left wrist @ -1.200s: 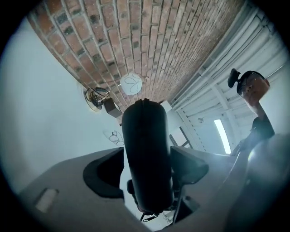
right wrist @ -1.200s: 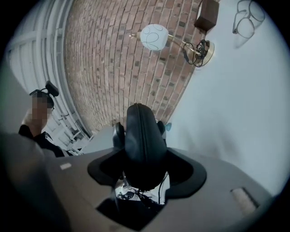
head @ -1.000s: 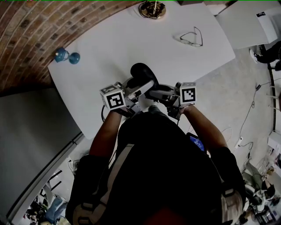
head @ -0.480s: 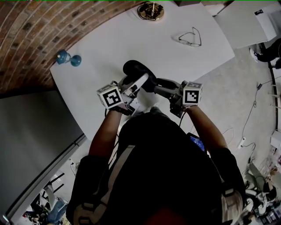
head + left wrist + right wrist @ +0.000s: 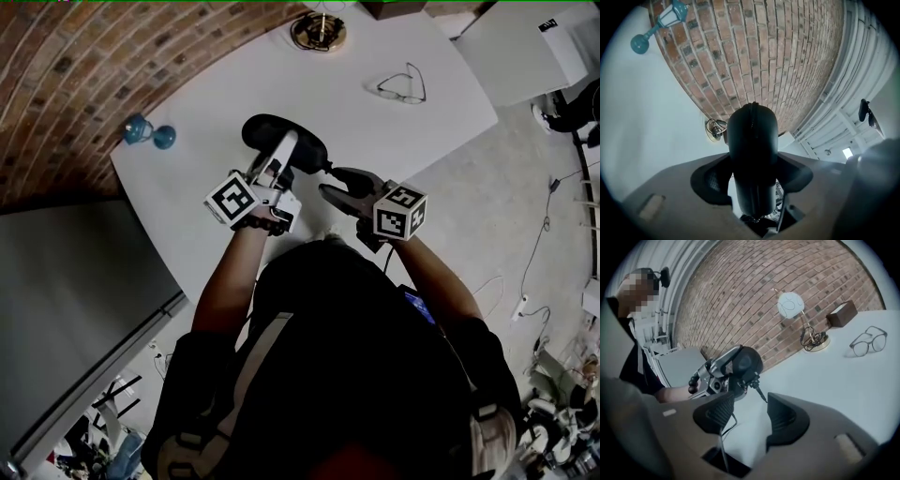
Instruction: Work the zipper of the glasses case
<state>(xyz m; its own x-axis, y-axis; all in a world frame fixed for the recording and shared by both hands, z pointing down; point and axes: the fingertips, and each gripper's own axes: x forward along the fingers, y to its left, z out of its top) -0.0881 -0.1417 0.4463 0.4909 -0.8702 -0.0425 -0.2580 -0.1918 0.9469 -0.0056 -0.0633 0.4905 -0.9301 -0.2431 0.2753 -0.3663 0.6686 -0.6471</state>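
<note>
The only print that shows clearly is the black-and-white square pattern on each gripper's marker cube, one on the left (image 5: 234, 199) and one on the right (image 5: 400, 214). A dark label on the white box (image 5: 525, 47) at the far right corner is too small to read. The glasses case (image 5: 752, 136) is a plain, matte black shell with a rounded end and no logo to be seen. Its zipper (image 5: 751, 119) runs as a fine ridged line down the middle of the curved face. The left gripper (image 5: 752, 180) clamps the case, one pad pressed on each flank, and holds it over the near part of the white table (image 5: 234, 84), seemingly clear of the surface. In the right gripper view the case shows end-on, with a thin dark zipper pull (image 5: 757, 389) hanging off it at a slant. The right gripper (image 5: 750, 408) has just been closing its jaws, yet they stand at a middling gap with nothing pinched. The tip of the pull lies just ahead of them, close to one pad's front edge, and is not gripped. Further back on the table lie a pair of clear-rimmed glasses (image 5: 401, 86), a globe lamp (image 5: 791, 305) with its cable coiled at the brass base, and a small brown box (image 5: 841, 313). A teal lantern-shaped ornament (image 5: 658, 26) lies near the brick wall (image 5: 778, 56).
</note>
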